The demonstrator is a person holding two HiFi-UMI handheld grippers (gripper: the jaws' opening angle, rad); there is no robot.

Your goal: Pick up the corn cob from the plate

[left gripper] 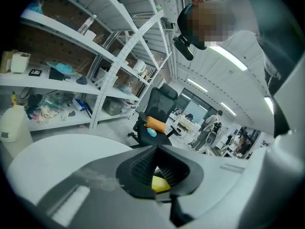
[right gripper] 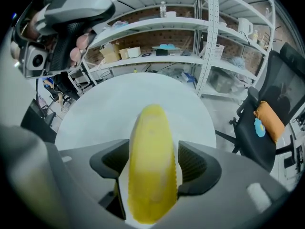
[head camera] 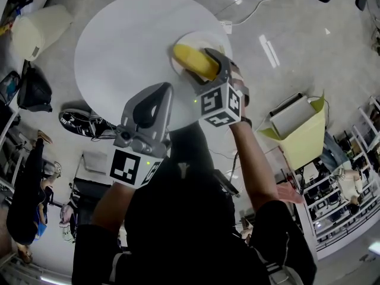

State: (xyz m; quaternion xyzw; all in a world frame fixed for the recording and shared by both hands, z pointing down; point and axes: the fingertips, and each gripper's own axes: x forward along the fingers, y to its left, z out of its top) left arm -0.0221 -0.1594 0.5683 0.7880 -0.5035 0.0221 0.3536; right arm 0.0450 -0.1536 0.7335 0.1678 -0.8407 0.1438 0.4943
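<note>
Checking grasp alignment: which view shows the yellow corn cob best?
The right gripper view: the yellow corn cob fills it, lengthwise between open jaws. The head view shows one end; the left gripper view, just a yellow sliver.

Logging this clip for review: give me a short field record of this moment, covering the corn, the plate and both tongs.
surface: round white table
target: yellow corn cob, lying on a white plate near the table's edge
right tongs: open, astride the cob, pads not pressing on it
left tongs: shut, empty, above the table
pickup: not yet done
</note>
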